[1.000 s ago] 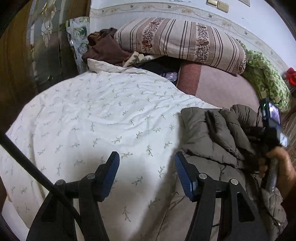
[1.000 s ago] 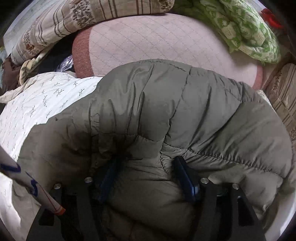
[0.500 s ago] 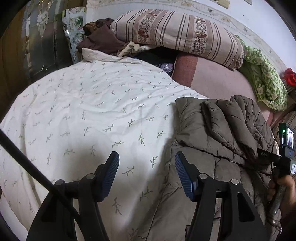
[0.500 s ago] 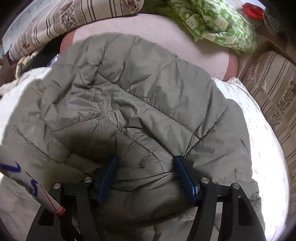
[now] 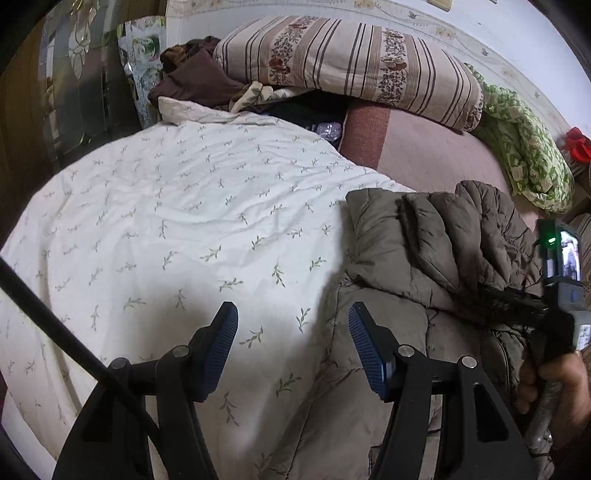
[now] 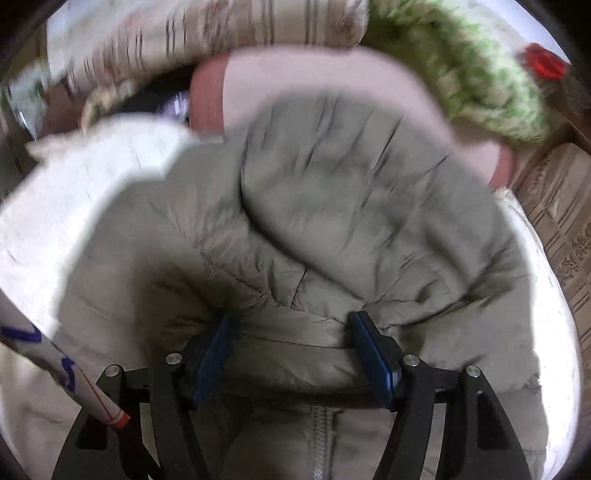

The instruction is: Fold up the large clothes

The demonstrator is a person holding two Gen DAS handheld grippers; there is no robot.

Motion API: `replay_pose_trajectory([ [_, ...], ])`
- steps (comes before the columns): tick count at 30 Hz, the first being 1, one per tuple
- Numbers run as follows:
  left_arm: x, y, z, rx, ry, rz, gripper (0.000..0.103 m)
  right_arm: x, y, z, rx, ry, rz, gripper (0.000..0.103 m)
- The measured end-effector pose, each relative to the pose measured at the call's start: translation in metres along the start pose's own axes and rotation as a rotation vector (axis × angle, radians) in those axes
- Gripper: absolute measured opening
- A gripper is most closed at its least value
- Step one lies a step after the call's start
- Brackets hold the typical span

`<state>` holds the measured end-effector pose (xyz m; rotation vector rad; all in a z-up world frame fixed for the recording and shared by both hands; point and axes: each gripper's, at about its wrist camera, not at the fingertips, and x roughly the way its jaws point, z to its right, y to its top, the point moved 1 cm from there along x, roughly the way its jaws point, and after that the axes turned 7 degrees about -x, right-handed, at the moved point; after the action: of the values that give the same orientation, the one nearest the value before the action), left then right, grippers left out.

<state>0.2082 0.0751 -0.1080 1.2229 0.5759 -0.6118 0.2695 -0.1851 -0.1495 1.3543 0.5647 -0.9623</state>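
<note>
While the right gripper [image 6: 291,350] clamps the olive quilted puffer jacket [image 6: 332,206], mid-fold, the left gripper [image 5: 291,347] stands apart, empty; next, lay the fold toward twelve o'clock.

A bed [image 5: 424,158] is seen, spread with a white quilt [image 5: 184,221] printed with small green sprigs, beside a bare pinkish mattress cover. A striped, flowered pillow [image 5: 351,66] is laid at the head, with dark brown cloth [image 5: 192,81] heaped to its left and a green-and-white blanket [image 5: 528,155] bundled to its right. A pale wall [image 5: 498,33] with a patterned border is seen behind, and patterned glass panels [image 5: 74,85] at the left.
</note>
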Motion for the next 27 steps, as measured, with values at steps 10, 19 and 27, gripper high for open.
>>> replay_pose_trajectory([
  [10,0.002,-0.003,0.004,0.018,-0.020,-0.019,0.062,-0.040,-0.010,0.000,0.033,0.041,0.079,0.077],
  [19,0.005,-0.003,0.003,0.012,-0.011,-0.028,0.062,-0.028,-0.012,0.019,0.075,0.104,0.022,0.080],
  [27,-0.001,-0.007,0.002,0.005,-0.001,-0.012,0.062,-0.096,-0.081,0.066,0.146,0.151,0.014,0.080],
])
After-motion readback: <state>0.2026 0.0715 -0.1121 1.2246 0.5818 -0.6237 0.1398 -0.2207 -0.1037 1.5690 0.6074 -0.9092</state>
